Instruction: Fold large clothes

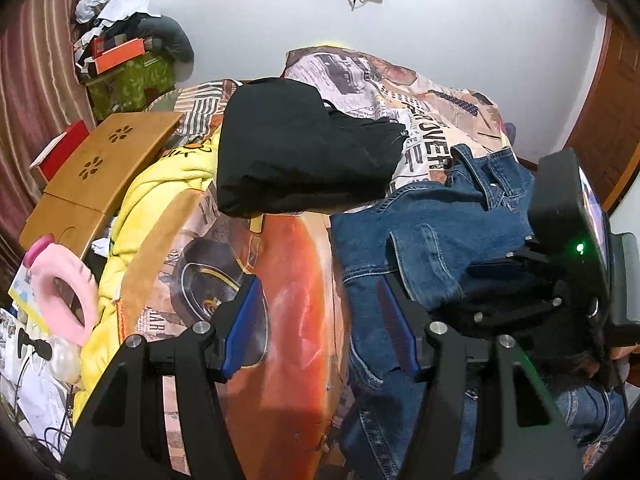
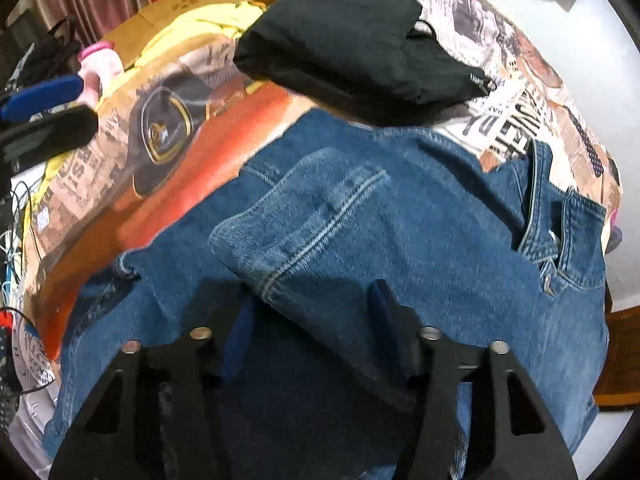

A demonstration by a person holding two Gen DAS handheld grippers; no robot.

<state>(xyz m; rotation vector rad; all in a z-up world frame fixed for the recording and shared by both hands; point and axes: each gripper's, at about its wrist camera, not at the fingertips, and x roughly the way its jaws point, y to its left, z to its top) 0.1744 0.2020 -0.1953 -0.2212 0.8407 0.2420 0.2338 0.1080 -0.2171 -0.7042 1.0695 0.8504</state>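
A blue denim garment (image 2: 360, 216) lies crumpled on the printed bedspread (image 2: 168, 128); it also shows at the right of the left wrist view (image 1: 432, 232). My right gripper (image 2: 312, 320) is open just above the denim, a folded flap between its blue-padded fingers. My left gripper (image 1: 320, 320) is open and empty over the orange part of the bedspread (image 1: 288, 320), its right finger at the denim's left edge. The right gripper's body (image 1: 568, 240) shows at the right of the left wrist view.
A folded black garment (image 1: 304, 148) lies further back on the bed, also in the right wrist view (image 2: 352, 36). A yellow blanket (image 1: 160, 184), a wooden lap table (image 1: 100, 168) and a pink ring cushion (image 1: 68, 288) sit at the left. Cluttered boxes (image 1: 124, 60) stand by the wall.
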